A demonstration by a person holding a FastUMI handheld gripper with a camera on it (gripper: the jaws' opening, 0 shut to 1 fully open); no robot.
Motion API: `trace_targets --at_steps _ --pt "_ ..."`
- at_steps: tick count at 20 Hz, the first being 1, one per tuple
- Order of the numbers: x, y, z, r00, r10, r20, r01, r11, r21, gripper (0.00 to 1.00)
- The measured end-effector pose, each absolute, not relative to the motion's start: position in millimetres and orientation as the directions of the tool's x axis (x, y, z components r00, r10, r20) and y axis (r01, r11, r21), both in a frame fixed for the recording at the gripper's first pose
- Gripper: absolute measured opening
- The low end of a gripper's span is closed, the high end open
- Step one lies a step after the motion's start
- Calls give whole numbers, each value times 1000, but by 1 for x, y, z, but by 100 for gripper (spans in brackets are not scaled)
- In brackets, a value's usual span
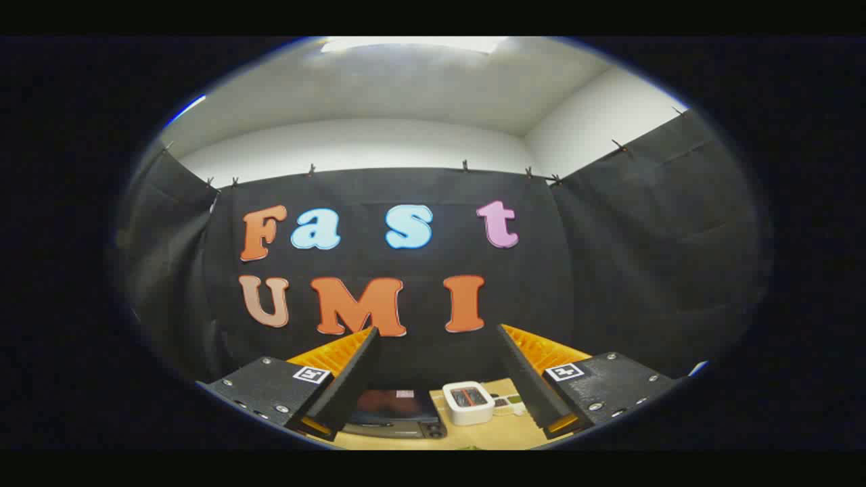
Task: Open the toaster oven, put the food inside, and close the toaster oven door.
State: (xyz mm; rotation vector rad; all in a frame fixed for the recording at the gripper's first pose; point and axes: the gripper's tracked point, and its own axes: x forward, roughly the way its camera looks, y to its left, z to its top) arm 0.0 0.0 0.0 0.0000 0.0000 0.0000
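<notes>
Currently tongs [440,375] spread wide, empty, well above desk [473,436]. Toaster oven [396,412] low ahead, door apparently shut. Should descend, find the handle, pull gently; avoid white box [468,403] beside it.

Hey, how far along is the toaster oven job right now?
Nothing looks done yet. The toaster oven sits on the wooden table below the fingers, its door apparently shut. In hand: nothing; the claw is open and held high, touching no object. The white container with the food stands beside the oven. Left: open the door, put the food inside, close the door.
</notes>
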Motion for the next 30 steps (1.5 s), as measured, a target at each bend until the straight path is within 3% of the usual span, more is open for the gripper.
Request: trace_targets --at_steps 4,11,30 --pt "-25 18 -13 998 23 -61 -20 998 57 100" --pt "-25 19 -30 992 24 -120 -29 999 -38 100" --pt "-8 28 -38 994 33 -101 -40 997 -71 100"
